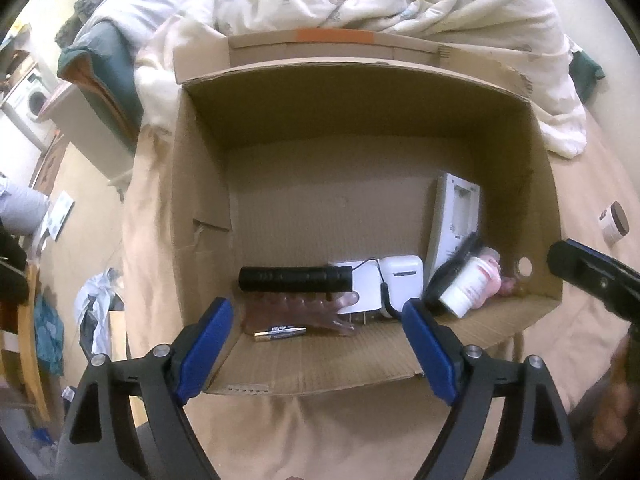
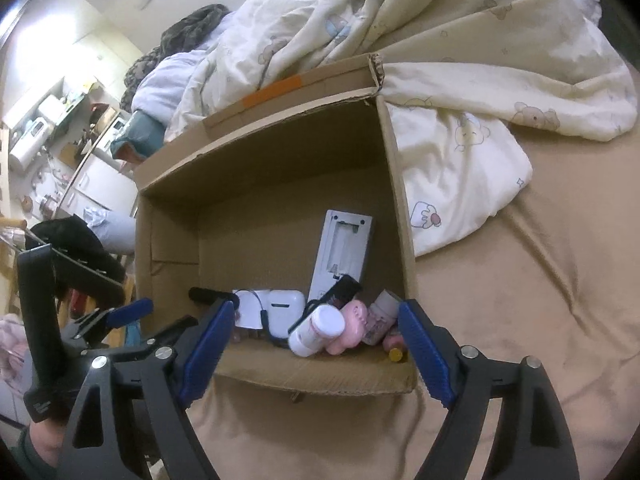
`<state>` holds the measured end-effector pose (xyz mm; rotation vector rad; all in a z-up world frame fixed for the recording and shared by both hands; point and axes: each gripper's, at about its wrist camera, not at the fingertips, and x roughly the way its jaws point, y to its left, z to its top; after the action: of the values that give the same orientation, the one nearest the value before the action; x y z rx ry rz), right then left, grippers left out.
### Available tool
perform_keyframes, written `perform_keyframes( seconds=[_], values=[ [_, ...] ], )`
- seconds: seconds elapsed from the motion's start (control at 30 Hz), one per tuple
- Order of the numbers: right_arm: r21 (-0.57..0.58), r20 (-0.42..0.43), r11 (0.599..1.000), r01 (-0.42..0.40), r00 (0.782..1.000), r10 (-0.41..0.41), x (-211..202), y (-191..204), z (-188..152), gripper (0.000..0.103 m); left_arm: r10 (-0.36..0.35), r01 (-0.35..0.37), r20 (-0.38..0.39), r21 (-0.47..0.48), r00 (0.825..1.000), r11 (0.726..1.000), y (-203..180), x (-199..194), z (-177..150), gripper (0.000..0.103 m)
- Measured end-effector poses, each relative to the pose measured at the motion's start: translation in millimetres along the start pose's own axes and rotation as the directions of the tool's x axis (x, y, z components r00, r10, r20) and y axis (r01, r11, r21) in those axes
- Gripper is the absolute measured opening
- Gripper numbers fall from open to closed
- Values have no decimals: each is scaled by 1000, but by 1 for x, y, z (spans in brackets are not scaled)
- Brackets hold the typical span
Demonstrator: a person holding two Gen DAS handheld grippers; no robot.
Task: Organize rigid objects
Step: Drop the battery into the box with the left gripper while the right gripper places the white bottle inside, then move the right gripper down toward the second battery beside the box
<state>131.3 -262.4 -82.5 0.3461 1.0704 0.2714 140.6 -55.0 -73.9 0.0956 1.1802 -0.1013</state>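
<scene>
Setting: cardboard box, top open, on bed w/ tan sheet; cream duvet bunched behind and beside it.
Left gripper: jaws wide apart, nothing btwn pads; poised over box's near wall, above black cylinder.
Right gripper: jaws wide apart, empty; over box's near-right corner.
Box contents (near wall, L to R): AA battery; brown translucent item, black cylinder lying across it; white charger w/ black cable; white earbud case; white bottle on its side; pink item.
Remote: back up, battery bay uncovered, leaning on right wall.
Outside box: small jar on sheet, at right.
</scene>
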Motion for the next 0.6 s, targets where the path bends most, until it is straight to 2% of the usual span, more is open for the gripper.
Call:
perform_keyframes(
  seconds=[0.37, 0.6],
  values=[
    [-11, 19, 1000, 17, 1000, -17, -3, 1, 0, 89, -5, 5, 26, -4, 1000, 1000, 2, -7, 1, 85],
    [-9, 47, 998, 65, 997, -64, -13, -4, -9, 89, 5, -4, 55, -18, 998, 1000, 5, -17, 1, 85]
  ],
)
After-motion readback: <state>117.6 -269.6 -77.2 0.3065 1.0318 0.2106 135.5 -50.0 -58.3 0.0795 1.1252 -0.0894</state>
